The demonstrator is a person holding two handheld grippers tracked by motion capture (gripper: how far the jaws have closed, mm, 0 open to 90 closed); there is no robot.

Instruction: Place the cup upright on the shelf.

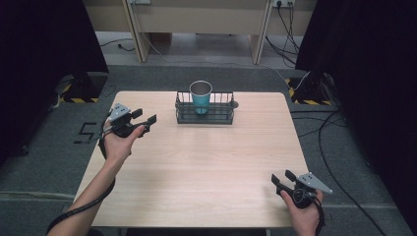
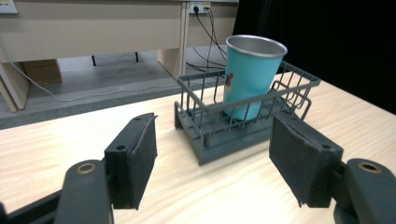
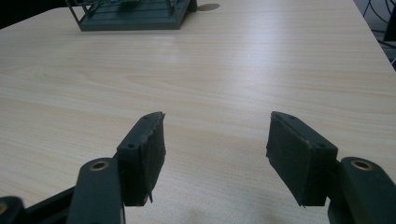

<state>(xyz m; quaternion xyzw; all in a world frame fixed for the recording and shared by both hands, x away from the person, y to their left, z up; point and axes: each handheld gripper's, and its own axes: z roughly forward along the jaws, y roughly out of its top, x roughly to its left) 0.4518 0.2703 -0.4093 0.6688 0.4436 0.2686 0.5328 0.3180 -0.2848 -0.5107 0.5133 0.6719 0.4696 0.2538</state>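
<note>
While held apart from both grippers:
Cup (image 1: 201, 96): 1, upright in 1 rack (image 1: 183, 114)
Left gripper (image 1: 145, 117): wide, empty, near rack
Right gripper (image 1: 282, 178): wide, empty, well away

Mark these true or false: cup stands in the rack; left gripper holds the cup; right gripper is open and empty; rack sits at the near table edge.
1. The teal cup stands upright in the wire rack. True.
2. The left gripper holds the cup. False: it is open, off to the rack's left, with nothing between its pads.
3. The right gripper is open and empty. True.
4. The rack sits at the near table edge. False: it is by the far edge of the table.
</note>
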